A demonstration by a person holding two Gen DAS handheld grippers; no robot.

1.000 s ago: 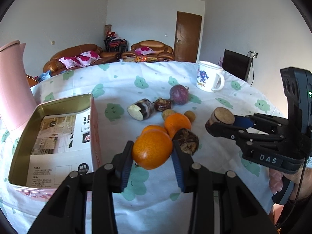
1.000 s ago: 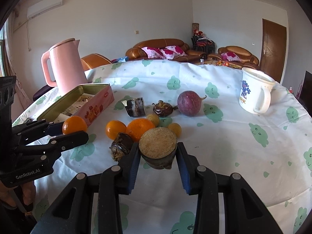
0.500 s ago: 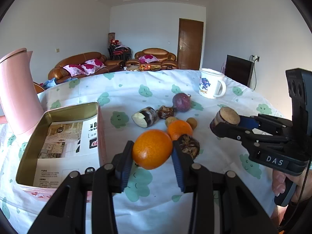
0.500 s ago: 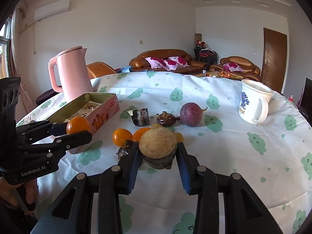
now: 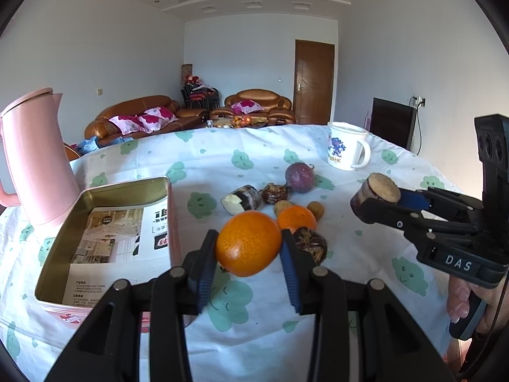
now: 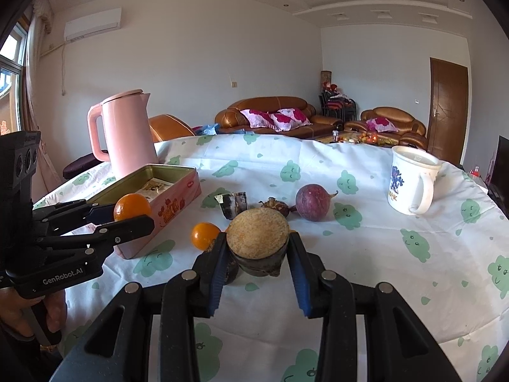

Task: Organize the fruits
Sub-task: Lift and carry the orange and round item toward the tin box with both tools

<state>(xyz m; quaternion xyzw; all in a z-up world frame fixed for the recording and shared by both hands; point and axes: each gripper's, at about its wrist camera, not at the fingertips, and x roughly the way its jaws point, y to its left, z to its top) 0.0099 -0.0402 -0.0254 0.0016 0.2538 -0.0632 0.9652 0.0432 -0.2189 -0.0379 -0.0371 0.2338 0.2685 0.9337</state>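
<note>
Orange and round, the glossy mandarin [image 5: 246,243] sits clamped between my left gripper [image 5: 248,254] pads, above the tablecloth and just right of the open gold-lined pink tin box [image 5: 105,242]. My right gripper [image 6: 257,254] pinches a dark halved fruit with a tan cut face [image 6: 257,238]. Compared with a second ago, both tools have tilted up a little: more wall and ceiling show, and the table sits lower in view. The loose fruits, among them a second orange [image 5: 297,218] and a purple passion fruit [image 5: 299,178], have stayed put by the white mug [image 5: 346,149].
</note>
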